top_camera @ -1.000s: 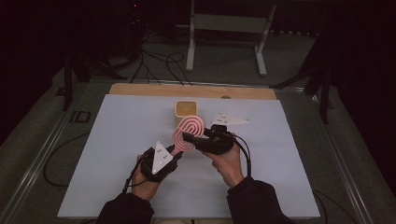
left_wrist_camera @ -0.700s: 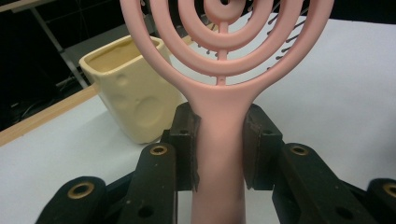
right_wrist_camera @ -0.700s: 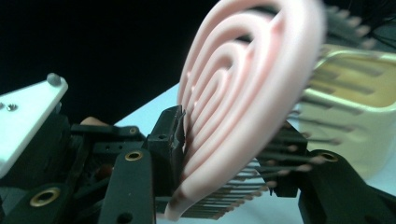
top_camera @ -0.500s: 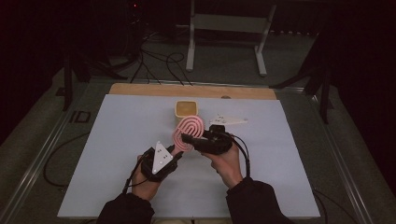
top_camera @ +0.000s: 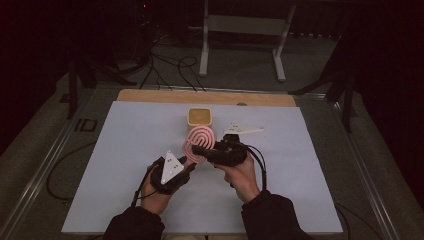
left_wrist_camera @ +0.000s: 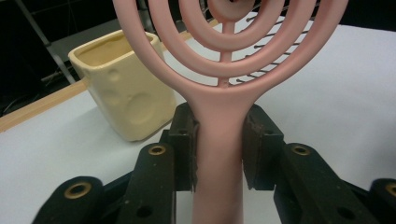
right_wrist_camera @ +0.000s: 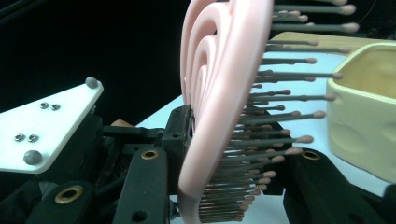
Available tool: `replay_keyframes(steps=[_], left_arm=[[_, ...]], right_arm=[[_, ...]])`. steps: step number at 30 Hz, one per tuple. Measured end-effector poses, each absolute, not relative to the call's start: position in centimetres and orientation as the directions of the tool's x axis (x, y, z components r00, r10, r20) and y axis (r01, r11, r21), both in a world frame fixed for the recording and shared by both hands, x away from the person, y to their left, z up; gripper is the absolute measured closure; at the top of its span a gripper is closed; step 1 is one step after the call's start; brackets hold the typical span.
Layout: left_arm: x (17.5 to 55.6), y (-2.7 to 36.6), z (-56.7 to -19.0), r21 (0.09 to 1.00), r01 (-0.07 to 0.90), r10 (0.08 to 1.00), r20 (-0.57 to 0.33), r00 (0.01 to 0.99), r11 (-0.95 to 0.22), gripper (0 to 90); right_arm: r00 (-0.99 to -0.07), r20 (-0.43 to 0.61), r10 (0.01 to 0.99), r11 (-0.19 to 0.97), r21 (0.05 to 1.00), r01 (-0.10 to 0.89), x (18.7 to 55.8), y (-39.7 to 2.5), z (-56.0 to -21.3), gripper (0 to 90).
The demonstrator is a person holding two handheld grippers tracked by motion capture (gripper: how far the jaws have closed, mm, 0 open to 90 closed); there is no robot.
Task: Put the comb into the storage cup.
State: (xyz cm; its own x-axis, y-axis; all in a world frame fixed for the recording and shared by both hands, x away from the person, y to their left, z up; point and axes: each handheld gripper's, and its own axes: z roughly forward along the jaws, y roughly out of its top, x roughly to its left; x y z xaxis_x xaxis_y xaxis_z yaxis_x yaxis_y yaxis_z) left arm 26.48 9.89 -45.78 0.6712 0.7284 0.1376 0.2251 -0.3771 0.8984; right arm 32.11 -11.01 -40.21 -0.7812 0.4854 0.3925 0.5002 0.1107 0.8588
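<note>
Above the white table sheet (top_camera: 125,165), a pink plastic hairbrush with concentric rings (top_camera: 200,142) is gripped twice: its handle is clamped by the left gripper (left_wrist_camera: 219,140), its bristled head by the right gripper (right_wrist_camera: 224,154), near a cream ceramic square cup (top_camera: 200,116).

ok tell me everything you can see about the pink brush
The pink brush is a plastic-looking hairbrush whose round head is made of concentric open rings on a central spine, with thin ball-tipped bristles on one side. It is held up off the white table, near the cream cup. The left claw clamps its handle, and the right claw straddles the head's edge, bristles pointing toward the cup.
</note>
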Motion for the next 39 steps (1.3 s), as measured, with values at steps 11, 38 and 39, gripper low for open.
replay_keyframes(steps=[11, 38, 39], left_arm=[[27.0, 10.4, -45.9, 0.897, 0.278, 0.752, 0.087, 0.654, -0.345, 47.7], [25.6, 18.4, -46.2, 0.925, 0.352, 0.847, -0.071, 0.527, -0.141, 0.1], [25.4, 18.9, -46.3, 0.924, 0.355, 0.849, -0.070, 0.524, -0.143, 0.1]], right_arm=[[-0.775, 0.393, 0.495, 0.081, 0.867, 0.491, 32.2, -11.1, -40.4, 63.4], [-0.752, 0.405, 0.520, 0.043, 0.867, 0.496, 32.8, -12.3, -40.3, 63.4], [-0.753, 0.403, 0.520, 0.045, 0.867, 0.496, 32.8, -12.3, -40.3, 63.5]])
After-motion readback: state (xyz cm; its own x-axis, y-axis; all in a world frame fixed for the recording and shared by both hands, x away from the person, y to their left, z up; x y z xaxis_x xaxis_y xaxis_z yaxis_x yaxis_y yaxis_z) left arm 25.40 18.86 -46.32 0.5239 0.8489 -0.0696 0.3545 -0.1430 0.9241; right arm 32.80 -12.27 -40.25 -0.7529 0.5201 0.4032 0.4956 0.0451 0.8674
